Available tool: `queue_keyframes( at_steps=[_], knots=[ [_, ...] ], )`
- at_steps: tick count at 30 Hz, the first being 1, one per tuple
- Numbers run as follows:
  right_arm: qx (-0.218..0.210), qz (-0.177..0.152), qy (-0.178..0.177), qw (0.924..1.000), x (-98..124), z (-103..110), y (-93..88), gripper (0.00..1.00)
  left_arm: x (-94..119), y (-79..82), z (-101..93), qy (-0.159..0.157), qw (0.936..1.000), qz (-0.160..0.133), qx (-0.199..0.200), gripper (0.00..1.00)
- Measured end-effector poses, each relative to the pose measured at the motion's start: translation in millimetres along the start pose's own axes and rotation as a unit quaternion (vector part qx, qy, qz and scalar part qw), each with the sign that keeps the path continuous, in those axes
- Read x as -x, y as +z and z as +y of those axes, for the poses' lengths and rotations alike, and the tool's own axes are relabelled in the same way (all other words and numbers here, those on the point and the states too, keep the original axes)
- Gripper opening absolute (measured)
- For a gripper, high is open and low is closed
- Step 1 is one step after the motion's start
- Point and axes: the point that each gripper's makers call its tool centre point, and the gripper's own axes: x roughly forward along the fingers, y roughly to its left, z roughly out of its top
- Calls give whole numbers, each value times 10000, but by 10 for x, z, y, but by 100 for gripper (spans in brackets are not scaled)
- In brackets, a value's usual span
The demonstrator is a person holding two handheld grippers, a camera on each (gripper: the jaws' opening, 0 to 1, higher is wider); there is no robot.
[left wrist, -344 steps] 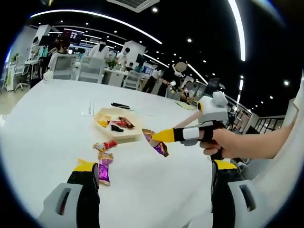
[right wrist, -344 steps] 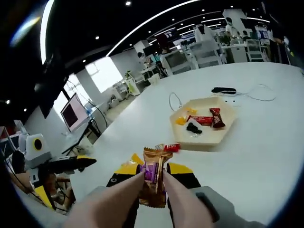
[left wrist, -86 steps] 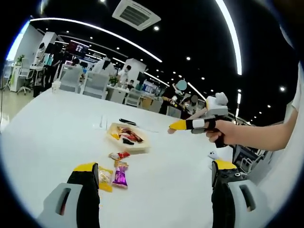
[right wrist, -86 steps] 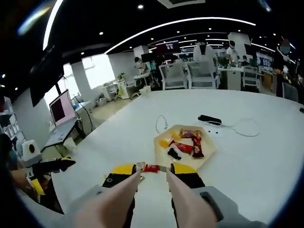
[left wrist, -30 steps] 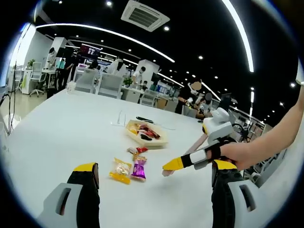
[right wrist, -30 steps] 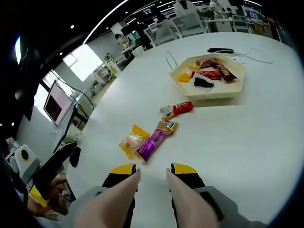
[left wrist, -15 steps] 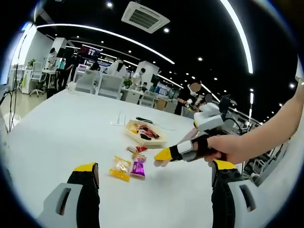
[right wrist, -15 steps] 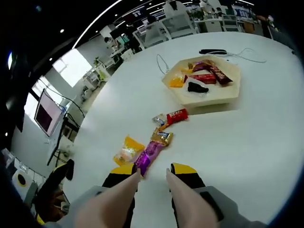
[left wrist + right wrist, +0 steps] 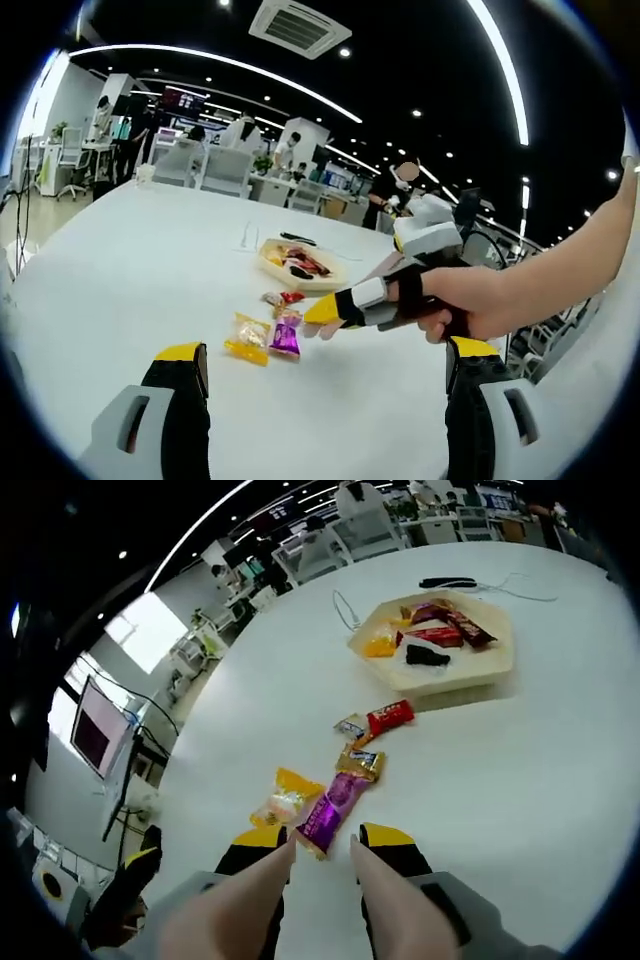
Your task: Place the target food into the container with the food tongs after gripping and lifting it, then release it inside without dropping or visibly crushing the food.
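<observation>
Purple snack packet [image 9: 334, 814] lain on white table [image 9: 520, 780], just ahead of right gripper [image 9: 322, 838], near end between yellow tips. Long axis run away from tool toward tray [image 9: 480, 675], tilted right. Jaws parted, nothing pinched yet. Yellow packet [image 9: 284, 795] just left. Left gripper [image 9: 320, 400] spread wide, well back, empty.

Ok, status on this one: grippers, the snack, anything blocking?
Right gripper open, fingers flanking the purple snack end on the table. Left gripper open, idle. Tray beyond; yellow snack close alongside.

Right gripper [image 9: 320, 845] lowered, jaws apart; left gripper [image 9: 318, 385] wide.
</observation>
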Motion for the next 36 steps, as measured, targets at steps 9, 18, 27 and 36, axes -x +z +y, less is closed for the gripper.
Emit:
queue_keyframes(
  at_steps=[9,18,27,36],
  knots=[
    [100,3,-9,9999,-73,80,80,29,22,10,67,30,10000,36,1,99],
    [81,71,-240,9997,-175,38,136,29,16,-36,72,46,10000,60,54,99],
    [11,98,-341,9994,-241,45,168,29,32,-33,106,51,9999,79,65,99],
    [174,269,-438,9985,-341,52,66,29,88,-71,151,93,9998,81,131,99]
  ],
)
